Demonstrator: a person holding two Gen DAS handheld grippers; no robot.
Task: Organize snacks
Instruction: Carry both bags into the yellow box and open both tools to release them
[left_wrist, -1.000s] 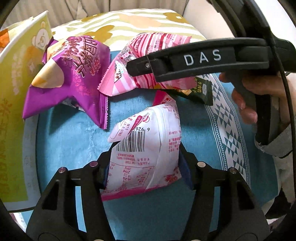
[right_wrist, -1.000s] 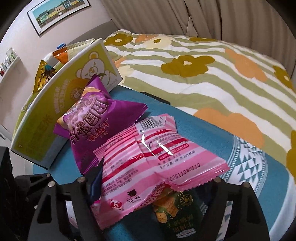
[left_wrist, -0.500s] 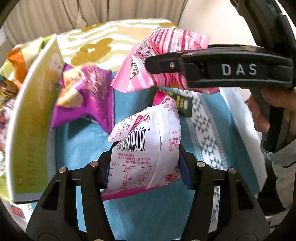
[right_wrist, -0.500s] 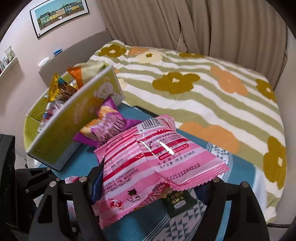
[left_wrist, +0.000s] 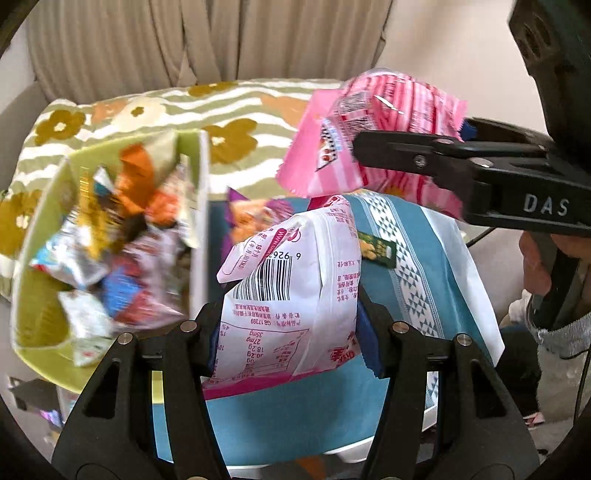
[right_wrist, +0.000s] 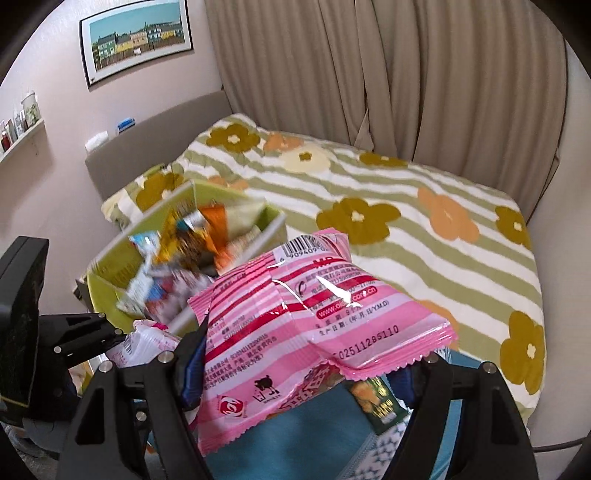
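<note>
The left hand-held gripper (left_wrist: 291, 332) clamps a white-and-pink crinkly foil snack packet (left_wrist: 291, 288) at lower centre; the right hand-held gripper (right_wrist: 299, 363) clamps a pink striped plastic snack bag (right_wrist: 306, 317). Both look light, soft and slippery; side-edge grips seem best. The green cardboard box (left_wrist: 201, 221) sits left.

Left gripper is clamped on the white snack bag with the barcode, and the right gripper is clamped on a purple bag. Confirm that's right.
Not quite. The left gripper is clamped on the white snack bag with the barcode, but the right gripper holds a pink striped snack bag, not a purple one. The right wrist view shows it between the fingers; the left wrist view shows it too.
</note>
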